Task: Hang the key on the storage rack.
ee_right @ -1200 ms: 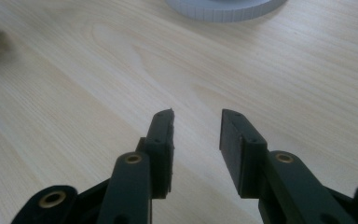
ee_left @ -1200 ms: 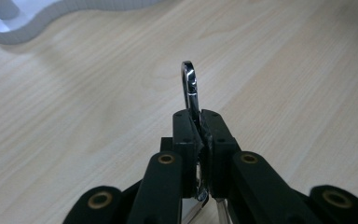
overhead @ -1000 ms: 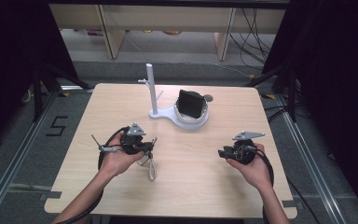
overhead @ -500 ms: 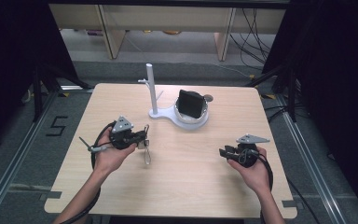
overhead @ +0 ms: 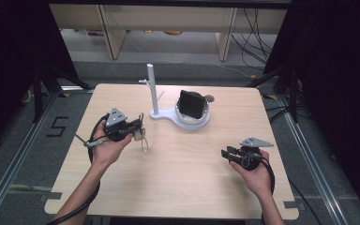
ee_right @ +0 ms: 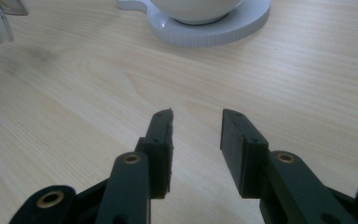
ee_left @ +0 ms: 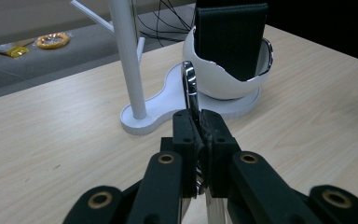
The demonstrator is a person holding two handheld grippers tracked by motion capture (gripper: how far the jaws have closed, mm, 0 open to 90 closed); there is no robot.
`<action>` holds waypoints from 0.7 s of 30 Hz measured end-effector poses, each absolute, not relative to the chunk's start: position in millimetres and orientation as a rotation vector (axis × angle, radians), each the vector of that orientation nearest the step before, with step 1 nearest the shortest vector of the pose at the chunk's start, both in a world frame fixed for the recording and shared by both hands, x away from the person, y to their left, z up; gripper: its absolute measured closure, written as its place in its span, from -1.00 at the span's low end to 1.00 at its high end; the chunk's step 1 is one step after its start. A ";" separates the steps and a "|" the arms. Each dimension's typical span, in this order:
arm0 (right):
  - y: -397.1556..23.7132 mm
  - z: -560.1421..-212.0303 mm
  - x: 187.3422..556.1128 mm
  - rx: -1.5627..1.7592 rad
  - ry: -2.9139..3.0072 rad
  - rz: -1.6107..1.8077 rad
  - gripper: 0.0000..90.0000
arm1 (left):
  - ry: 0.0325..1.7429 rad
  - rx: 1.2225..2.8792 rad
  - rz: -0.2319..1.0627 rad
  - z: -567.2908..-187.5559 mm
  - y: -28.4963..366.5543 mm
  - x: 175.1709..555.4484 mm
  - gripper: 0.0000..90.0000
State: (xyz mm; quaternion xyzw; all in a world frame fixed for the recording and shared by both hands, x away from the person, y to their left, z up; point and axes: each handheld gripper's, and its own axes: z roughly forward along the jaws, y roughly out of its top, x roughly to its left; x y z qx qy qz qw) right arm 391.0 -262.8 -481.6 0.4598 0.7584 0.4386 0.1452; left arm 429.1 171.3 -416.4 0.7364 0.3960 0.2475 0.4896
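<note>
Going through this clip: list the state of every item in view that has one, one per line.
left gripper: shut on a shiny metal ring, lifted off the table.
right gripper: open, nothing between the jaws, low over the table.
white stand: upright, pegs bare.
white bowl: on the stand's base, holding a black wallet standing on edge.

The tabletop point(overhead: 178, 187) carries 1 white stand point(overhead: 155, 101) with 1 bowl point(overhead: 193, 117) holding 1 black wallet point(overhead: 191, 104). There are 2 hand-held grippers: left point(overhead: 138, 131) pinching 1 metal ring point(ee_left: 189, 86), right point(overhead: 225, 153) holding nothing.
</note>
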 end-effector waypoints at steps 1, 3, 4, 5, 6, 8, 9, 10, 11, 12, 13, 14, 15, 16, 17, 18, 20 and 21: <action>-263.1 -482.0 391.3 1.318 2.180 1.268 0.44 | 0.961 1.778 0.613 -415.6 171.6 430.3 0.89; -263.7 -483.1 392.1 1.320 2.171 1.260 0.44 | 0.957 1.759 0.627 -414.0 171.4 432.8 0.89; -263.8 -483.2 391.8 1.322 2.159 1.285 0.44 | 0.952 1.755 0.638 -413.4 171.2 433.9 0.89; -264.9 -482.3 391.3 1.320 2.164 1.268 0.44 | 0.949 1.748 0.643 -412.9 170.4 435.7 0.89; -267.3 -482.4 392.5 1.281 2.165 1.253 0.44 | 0.948 1.744 0.646 -412.3 170.0 438.2 0.89; -266.1 -483.5 392.9 1.280 2.150 1.277 0.44 | 0.948 1.741 0.650 -411.6 168.6 441.7 0.89; -266.0 -483.0 392.5 1.283 2.151 1.261 0.44 | 0.951 1.734 0.645 -411.3 167.8 443.5 0.89; -265.8 -483.5 392.9 1.279 2.155 1.261 0.44 | 0.949 1.728 0.647 -410.5 166.9 445.6 0.89; -264.8 -483.8 392.4 1.275 2.155 1.281 0.44 | 0.949 1.728 0.649 -409.8 166.6 446.9 0.89; -264.6 -483.6 392.1 1.276 2.155 1.276 0.43 | 0.949 1.717 0.654 -408.7 166.3 449.0 0.89; -264.3 -483.4 391.6 1.269 2.147 1.273 0.43 | 0.952 1.711 0.660 -407.9 166.1 450.1 0.89; -264.8 -482.5 390.9 1.270 2.153 1.256 0.43 | 0.956 1.706 0.672 -406.7 166.1 452.5 0.89; -264.7 -481.9 390.2 1.270 2.153 1.244 0.43 | 0.960 1.700 0.676 -405.9 166.2 454.7 0.89; -263.7 -482.6 390.3 1.275 2.143 1.254 0.43 | 0.965 1.697 0.684 -405.3 166.4 457.1 0.89; -263.5 -482.6 390.1 1.284 2.150 1.256 0.43 | 0.968 1.694 0.695 -404.6 166.7 459.4 0.89; -263.4 -482.8 390.2 1.283 2.148 1.255 0.43 | 0.973 1.695 0.705 -403.9 166.9 461.9 0.89; -263.8 -483.2 390.8 1.275 2.152 1.256 0.43 | 0.983 1.689 0.718 -402.5 167.5 466.1 0.89; -264.1 -482.8 390.6 1.276 2.154 1.248 0.43 | 0.987 1.681 0.725 -401.5 167.8 469.0 0.89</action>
